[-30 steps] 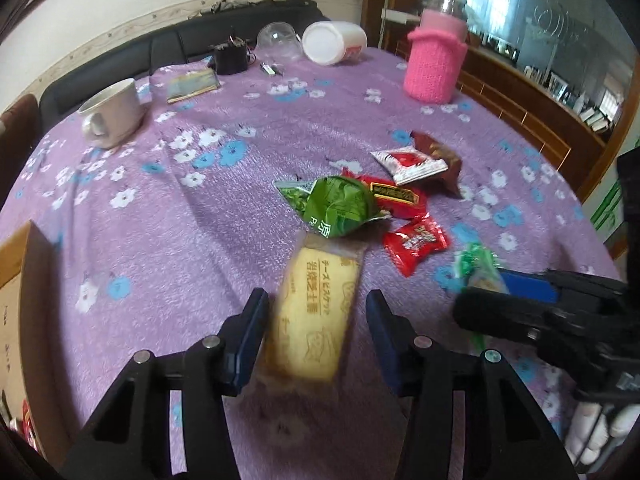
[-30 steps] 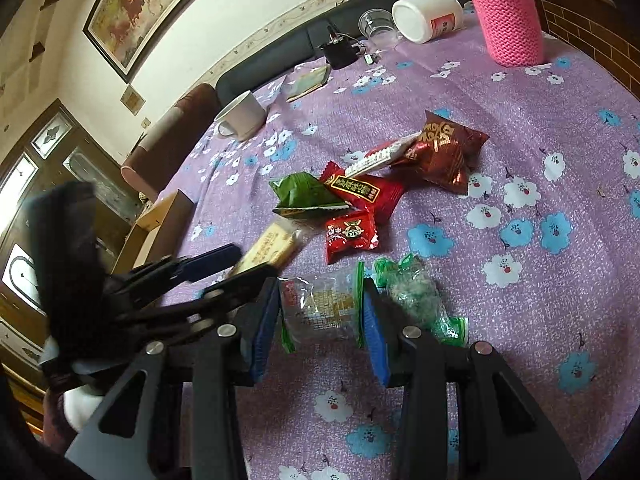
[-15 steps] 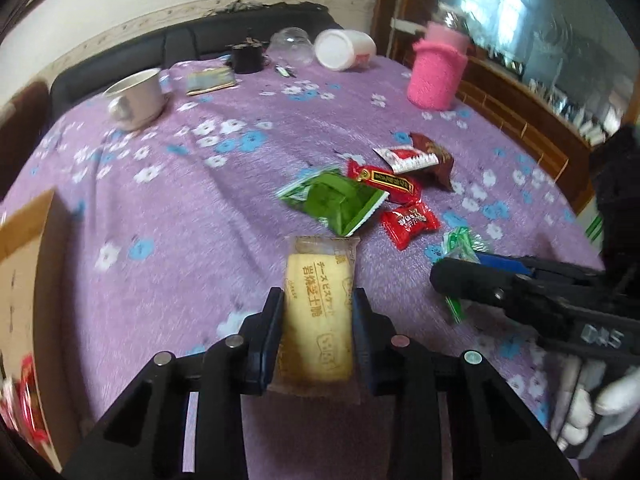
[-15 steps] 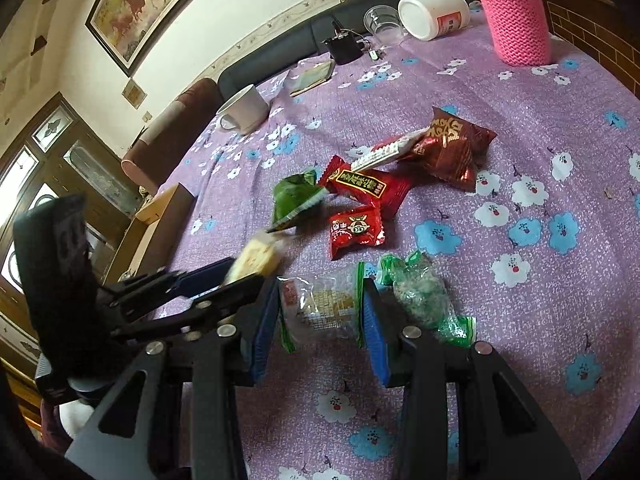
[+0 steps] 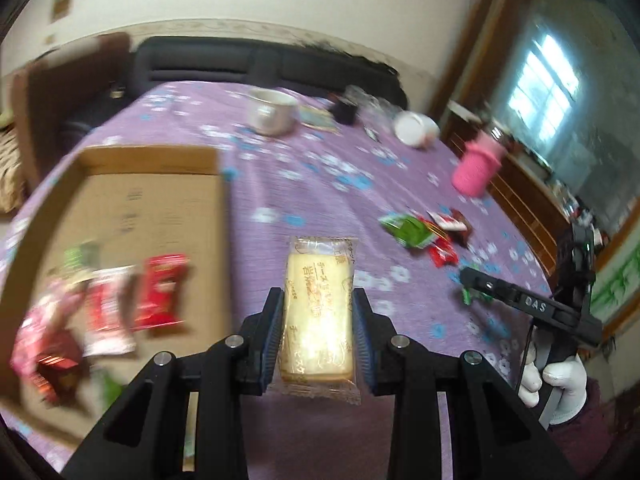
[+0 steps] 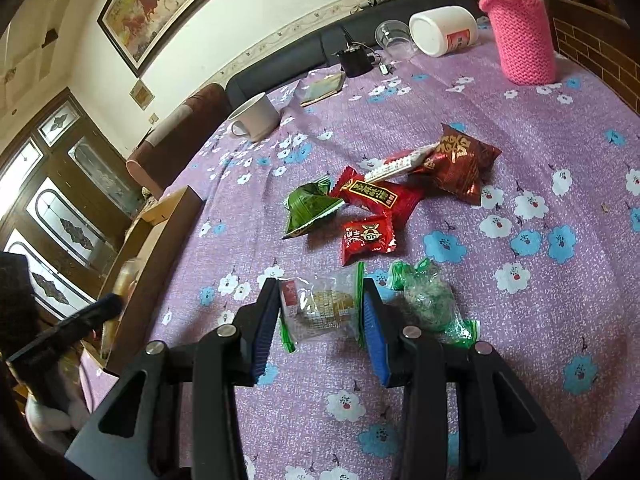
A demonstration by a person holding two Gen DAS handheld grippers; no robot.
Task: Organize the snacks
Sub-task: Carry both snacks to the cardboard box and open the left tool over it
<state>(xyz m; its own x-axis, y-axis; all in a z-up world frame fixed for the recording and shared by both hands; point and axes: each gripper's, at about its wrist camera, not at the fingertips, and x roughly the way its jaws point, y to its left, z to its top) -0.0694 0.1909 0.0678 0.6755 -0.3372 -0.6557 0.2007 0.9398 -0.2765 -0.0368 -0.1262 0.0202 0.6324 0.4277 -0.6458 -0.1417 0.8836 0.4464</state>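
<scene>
The room has cream walls, a framed painting [image 6: 160, 8] at 11 o'clock in the right wrist view and dark wooden doors with glass panes [image 6: 60, 216] at 9 o'clock. The counter [image 6: 540, 168] wears a purple cloth printed with white and blue flowers.

An open cardboard box [image 5: 160, 216] sits at 9 o'clock in the left wrist view, with red, pink and green snack packets [image 5: 160, 296] blurred inside it. A pink knitted bottle sleeve [image 6: 520, 36] stands at 1 o'clock, beside a white jar [image 6: 440, 28] lying on its side; a white mug [image 6: 256, 116] is at 11 o'clock.

Loose snacks lie mid-counter: a dark red pouch [image 6: 460, 164], a red bar wrapper with gold characters [image 6: 376, 196], a green packet [image 6: 308, 208], a small red packet with a cartoon face [image 6: 366, 236], and a clear green-edged bag [image 6: 432, 300].

The left hand-held gripper [image 5: 318, 316] clamps a yellow biscuit pack [image 5: 318, 312] with brown Japanese lettering, lifted just right of the box. The right hand-held gripper [image 6: 320, 312], marked "DAS" on its side, closes narrowly against a clear pastry packet [image 6: 320, 308] on the cloth.
</scene>
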